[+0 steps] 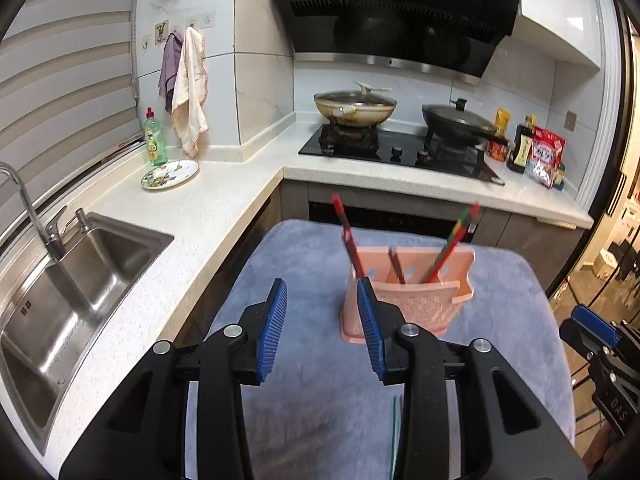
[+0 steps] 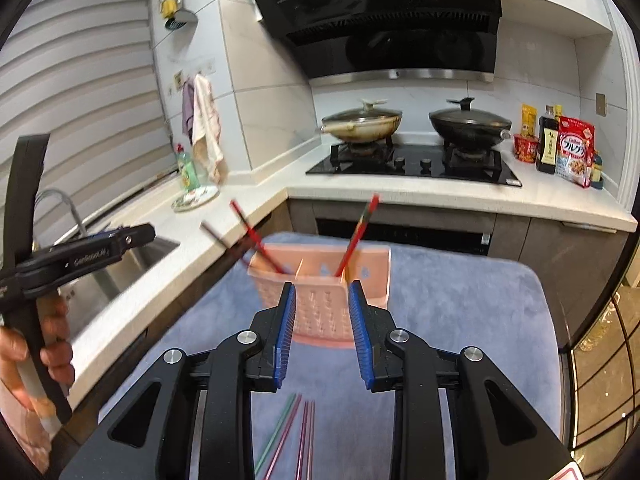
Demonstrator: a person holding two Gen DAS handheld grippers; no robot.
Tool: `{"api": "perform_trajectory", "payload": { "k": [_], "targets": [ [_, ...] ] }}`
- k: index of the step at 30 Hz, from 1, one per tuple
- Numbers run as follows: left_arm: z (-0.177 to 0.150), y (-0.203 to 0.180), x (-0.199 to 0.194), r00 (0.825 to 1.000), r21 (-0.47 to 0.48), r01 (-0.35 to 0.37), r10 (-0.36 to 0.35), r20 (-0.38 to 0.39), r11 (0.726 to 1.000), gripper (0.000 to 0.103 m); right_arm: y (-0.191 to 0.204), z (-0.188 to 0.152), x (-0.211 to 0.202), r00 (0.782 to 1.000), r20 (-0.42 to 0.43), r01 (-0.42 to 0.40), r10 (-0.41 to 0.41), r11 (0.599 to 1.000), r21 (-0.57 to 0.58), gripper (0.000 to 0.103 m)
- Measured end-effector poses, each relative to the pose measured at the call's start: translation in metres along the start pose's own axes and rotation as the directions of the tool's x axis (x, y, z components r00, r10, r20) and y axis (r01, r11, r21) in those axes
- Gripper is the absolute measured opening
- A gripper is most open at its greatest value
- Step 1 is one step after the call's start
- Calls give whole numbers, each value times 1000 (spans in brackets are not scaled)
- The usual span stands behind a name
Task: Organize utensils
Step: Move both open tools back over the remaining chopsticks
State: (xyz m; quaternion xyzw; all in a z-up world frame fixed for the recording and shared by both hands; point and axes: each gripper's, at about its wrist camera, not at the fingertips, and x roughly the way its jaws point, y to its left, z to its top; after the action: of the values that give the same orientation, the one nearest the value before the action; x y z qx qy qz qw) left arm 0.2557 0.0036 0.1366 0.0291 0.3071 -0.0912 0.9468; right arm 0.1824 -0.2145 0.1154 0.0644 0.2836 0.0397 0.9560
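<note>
I've got a few chopsticks standing in the pink holder mid-surface, more chopsticks loose just in front of it, and both grippers, left and right, part-open, jaws empty.

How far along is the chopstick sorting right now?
Partly done: several red chopsticks already stand in the pink holder. Nothing is in hand; the left gripper and right gripper are open and empty. Left: the loose chopsticks on the blue mat.
</note>
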Motion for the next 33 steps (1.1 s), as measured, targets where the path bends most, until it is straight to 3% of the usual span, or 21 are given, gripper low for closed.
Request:
{"api": "perform_trajectory", "payload": {
  "k": [4,8,11,15,24,33],
  "targets": [
    [-43,-1,-6,999,22,-14,15,-46,1000,42,5,-52,-11,997,-67,20,-22,999,-26,32],
    [-89,-5,-3,992,34,-6,10,-123,999,42,8,-107,-17,988,-152,34,-36,999,-16,32],
    [-123,-7,0,982,22,9,-4,-188,1000,42,10,-134,-20,980,-192,49,-53,999,-24,32],
    [-154,-12,-3,976,34,7,1,-216,999,42,12,-165,-22,971,-232,56,-63,998,-35,32],
    [-204,-27,-17,970,79,39,-19,-241,996,42,16,-211,-11,949,-307,59,-69,997,-40,32],
    [-233,-33,-17,956,69,80,-57,-289,994,42,18,-233,1,937,-347,48,-49,999,-11,30]
  ]
}}
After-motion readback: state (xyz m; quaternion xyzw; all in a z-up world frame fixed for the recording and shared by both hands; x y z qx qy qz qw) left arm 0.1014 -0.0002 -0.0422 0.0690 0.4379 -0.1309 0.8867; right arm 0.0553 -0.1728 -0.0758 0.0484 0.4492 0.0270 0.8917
